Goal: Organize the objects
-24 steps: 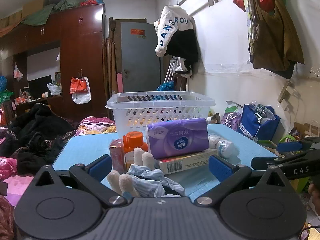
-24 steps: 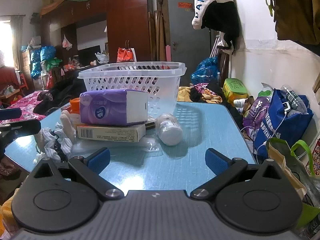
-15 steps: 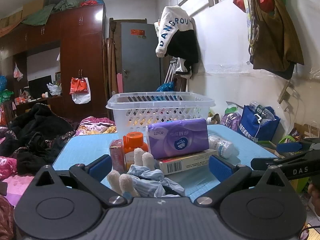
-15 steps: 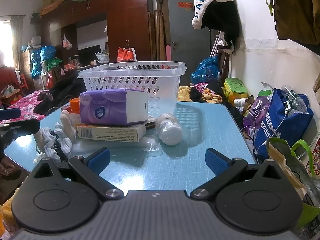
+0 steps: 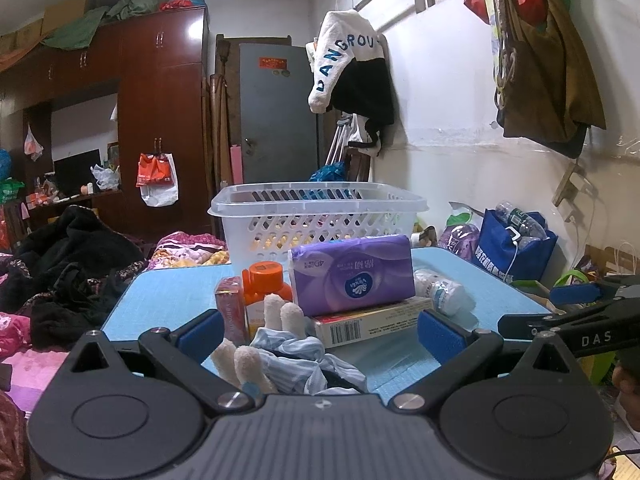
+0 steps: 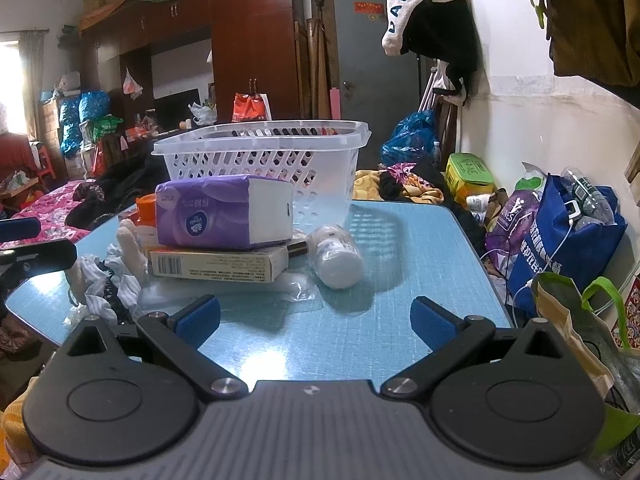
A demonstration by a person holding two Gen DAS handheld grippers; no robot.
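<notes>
On the blue table (image 6: 400, 240) a purple tissue pack (image 5: 352, 274) (image 6: 224, 214) lies on a flat barcoded box (image 5: 372, 322) (image 6: 220, 266). Beside them are an orange-capped bottle (image 5: 264, 280), a small red box (image 5: 230, 308), a white bottle on its side (image 6: 336, 256) (image 5: 438, 286), and a striped cloth with white glove fingers (image 5: 280, 344) (image 6: 108, 280). A white plastic basket (image 5: 316, 216) (image 6: 264, 156) stands behind. My left gripper (image 5: 318, 338) is open and empty at the near edge, over the cloth. My right gripper (image 6: 316, 322) is open and empty, in front of the white bottle.
A clear plastic wrapper (image 6: 288, 288) lies under the box. Right of the table are a blue shopping bag (image 6: 560, 232) and a green-handled bag (image 6: 592, 320). A bed with dark clothes (image 5: 68, 264) is to the left. The right gripper's arm (image 5: 572, 316) shows at the left wrist view's right edge.
</notes>
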